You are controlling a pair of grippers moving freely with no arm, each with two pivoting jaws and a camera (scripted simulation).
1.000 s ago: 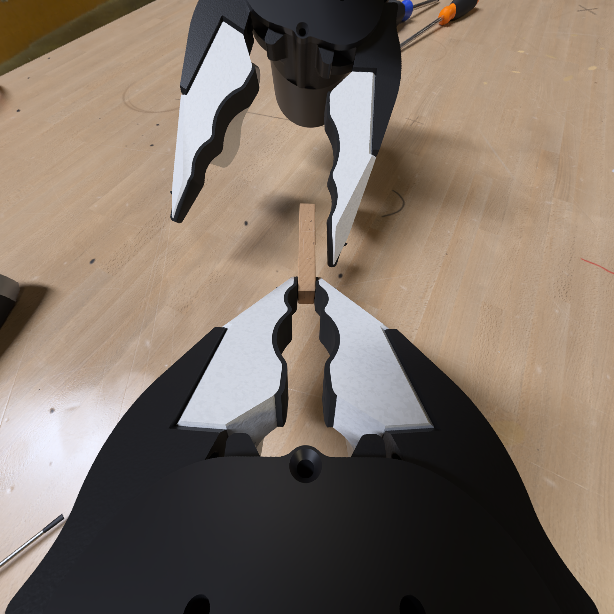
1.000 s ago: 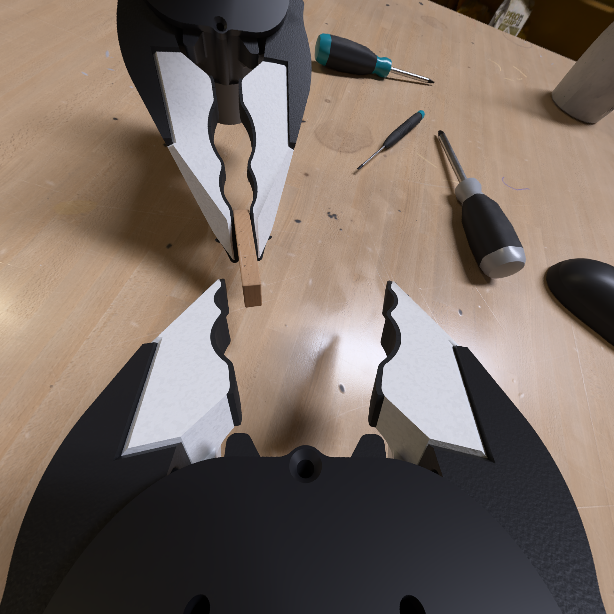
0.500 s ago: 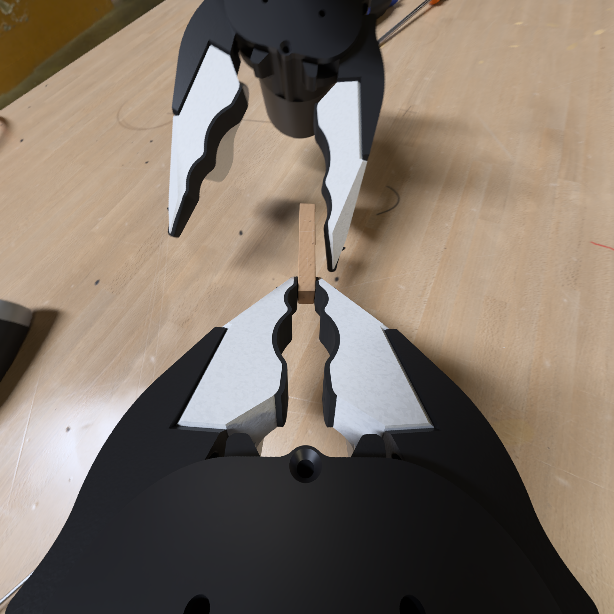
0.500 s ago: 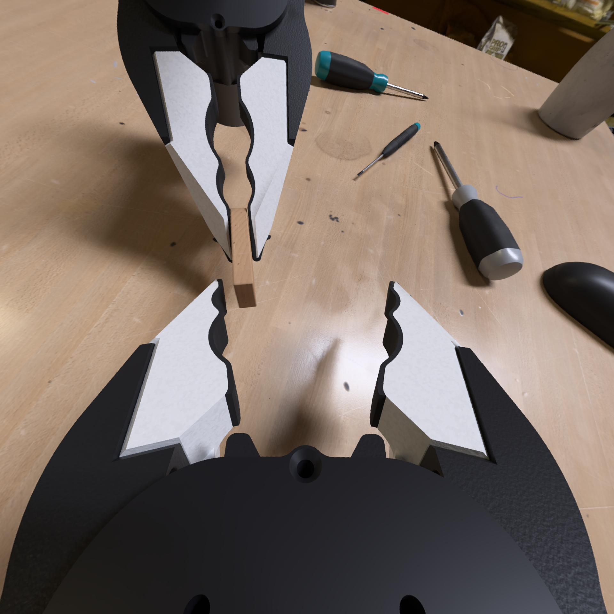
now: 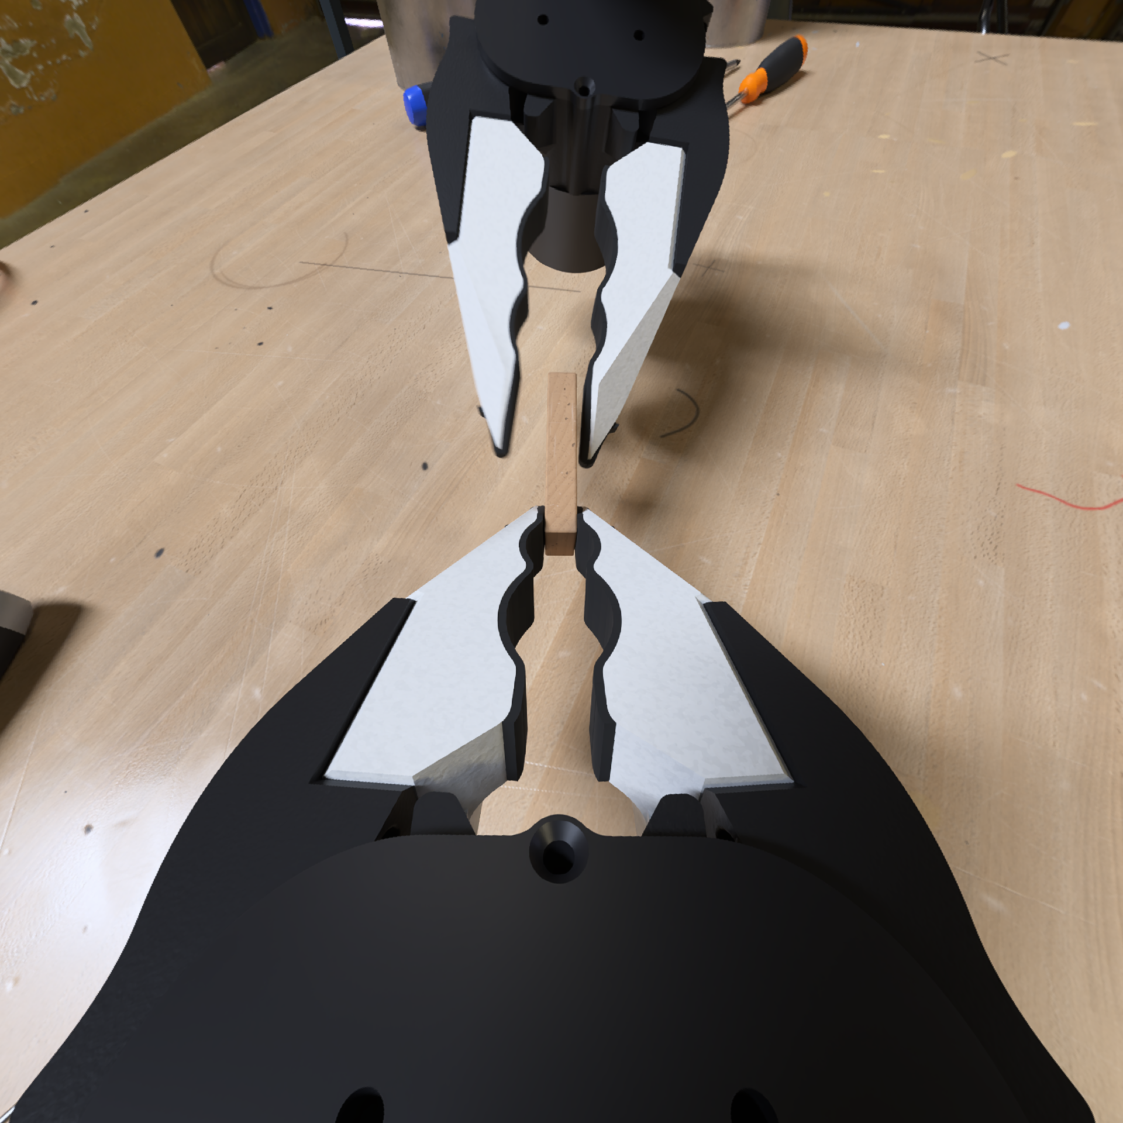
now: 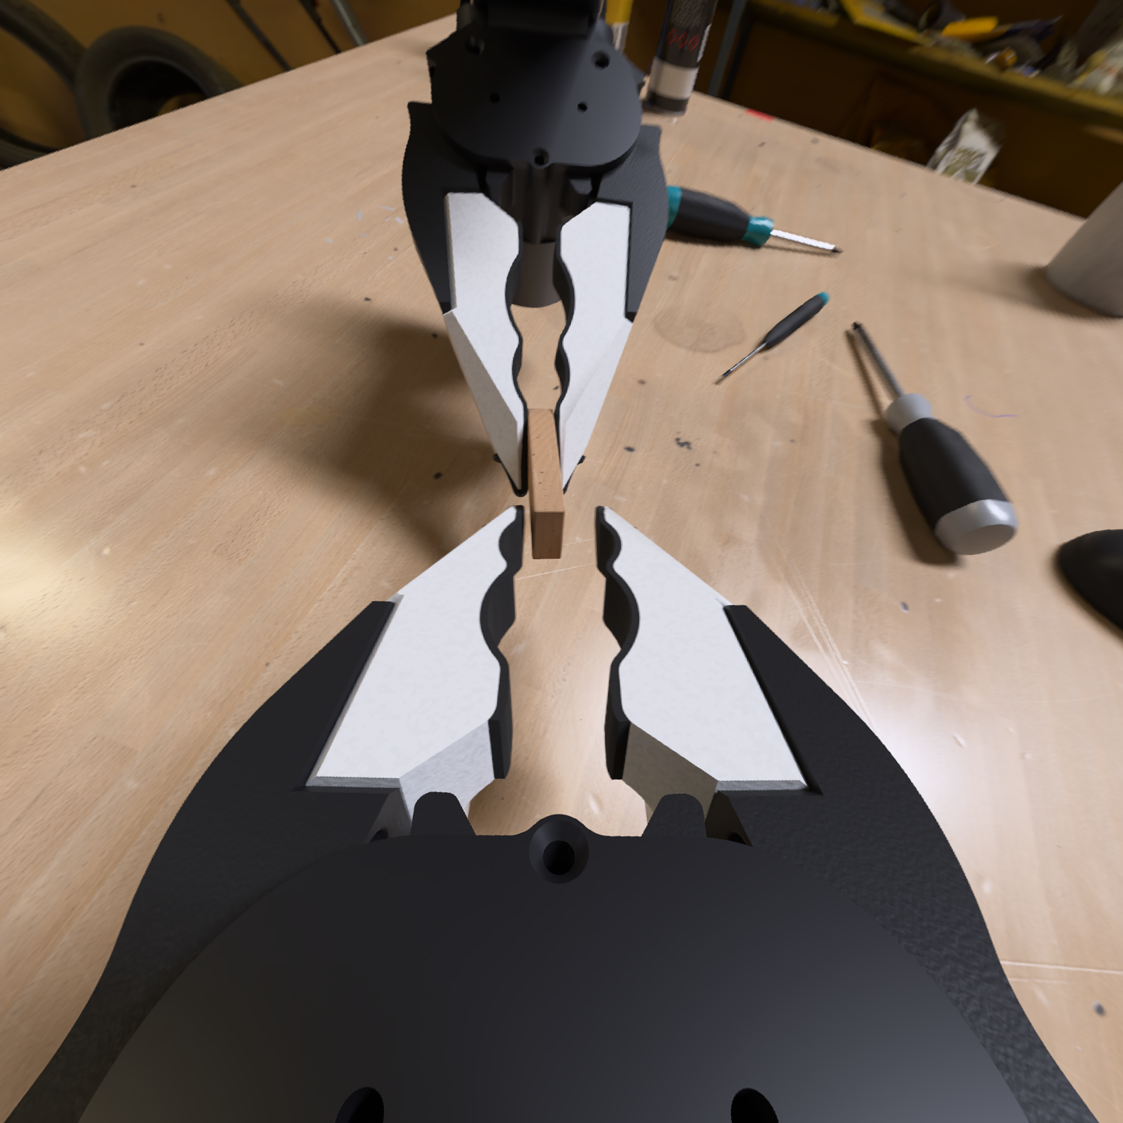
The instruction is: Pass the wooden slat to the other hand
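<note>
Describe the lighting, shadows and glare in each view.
Left wrist view: soft shadow on the table right of the right gripper; faint sheen lower left. Right wrist view: broad shadow left of the left gripper, bright glare at the left edge and far right; the background shelves are dim.

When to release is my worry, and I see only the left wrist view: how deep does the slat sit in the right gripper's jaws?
Observer: Only the end of the wooden slat lies between the tips of the right gripper; deeper in, the jaws hold nothing.
Operator: Are they shut on it?
Observer: No. The slat sits against or very near its left finger, with a clear gap to its right finger.
Operator: Any tools near that side?
Observer: A small teal-tipped screwdriver lies on the bench, off to the right gripper's right, apart from the handover.
</note>
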